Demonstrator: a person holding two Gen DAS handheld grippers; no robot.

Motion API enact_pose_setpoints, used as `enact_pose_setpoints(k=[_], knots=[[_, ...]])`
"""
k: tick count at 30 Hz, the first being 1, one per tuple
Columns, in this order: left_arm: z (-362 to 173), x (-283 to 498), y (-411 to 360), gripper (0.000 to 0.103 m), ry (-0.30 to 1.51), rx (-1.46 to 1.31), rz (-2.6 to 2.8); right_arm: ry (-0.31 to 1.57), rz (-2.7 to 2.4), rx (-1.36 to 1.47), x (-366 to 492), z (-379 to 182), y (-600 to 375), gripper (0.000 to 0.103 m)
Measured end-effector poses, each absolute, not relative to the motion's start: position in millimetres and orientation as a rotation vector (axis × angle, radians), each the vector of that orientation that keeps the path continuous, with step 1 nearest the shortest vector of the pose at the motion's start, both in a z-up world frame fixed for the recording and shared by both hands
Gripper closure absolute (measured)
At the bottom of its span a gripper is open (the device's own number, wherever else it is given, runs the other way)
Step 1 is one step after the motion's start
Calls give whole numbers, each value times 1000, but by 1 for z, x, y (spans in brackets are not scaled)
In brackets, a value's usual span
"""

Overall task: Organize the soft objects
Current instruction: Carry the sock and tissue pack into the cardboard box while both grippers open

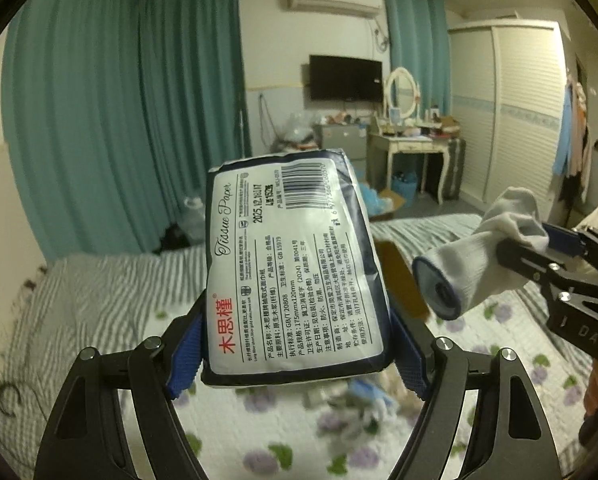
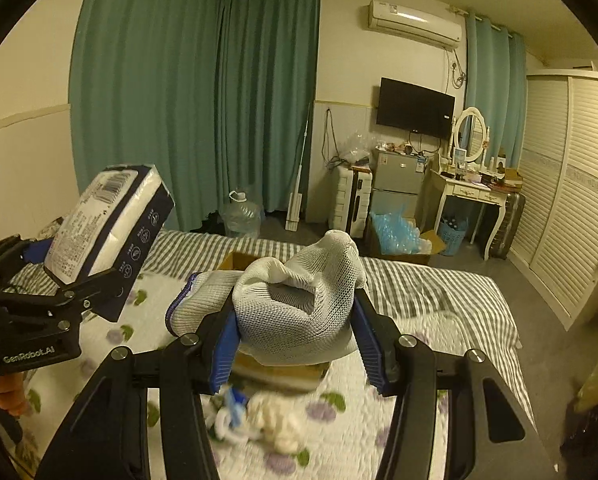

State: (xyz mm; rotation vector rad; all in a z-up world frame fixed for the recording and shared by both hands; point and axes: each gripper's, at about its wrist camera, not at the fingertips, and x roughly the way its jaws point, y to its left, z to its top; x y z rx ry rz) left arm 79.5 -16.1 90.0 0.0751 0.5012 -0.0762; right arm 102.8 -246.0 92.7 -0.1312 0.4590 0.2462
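Observation:
My left gripper is shut on a white and navy tissue paper pack, held upright above the bed; the pack also shows at the left of the right wrist view. My right gripper is shut on a grey-white sock with a blue cuff, also seen at the right of the left wrist view. A brown cardboard box sits on the bed just behind the sock, mostly hidden. Blurred small soft items lie on the bed below both grippers.
The bed has a floral quilt over a grey striped sheet. Beyond it stand teal curtains, a water jug, a small fridge, a white dressing table and a louvred wardrobe.

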Motion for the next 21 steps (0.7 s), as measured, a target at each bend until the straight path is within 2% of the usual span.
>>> enact_pose_setpoints(k=[9,15,21], knots=[[48,183,-24,24,584,81,-66,537,244,-82,216,55,-238,51],[7,220,-29,24,644,79,-72,623,261,-85,277,10,-228,51],[-18,239,-39,24,682,86,-86,677,266,-44,302,-20,-236,51]])
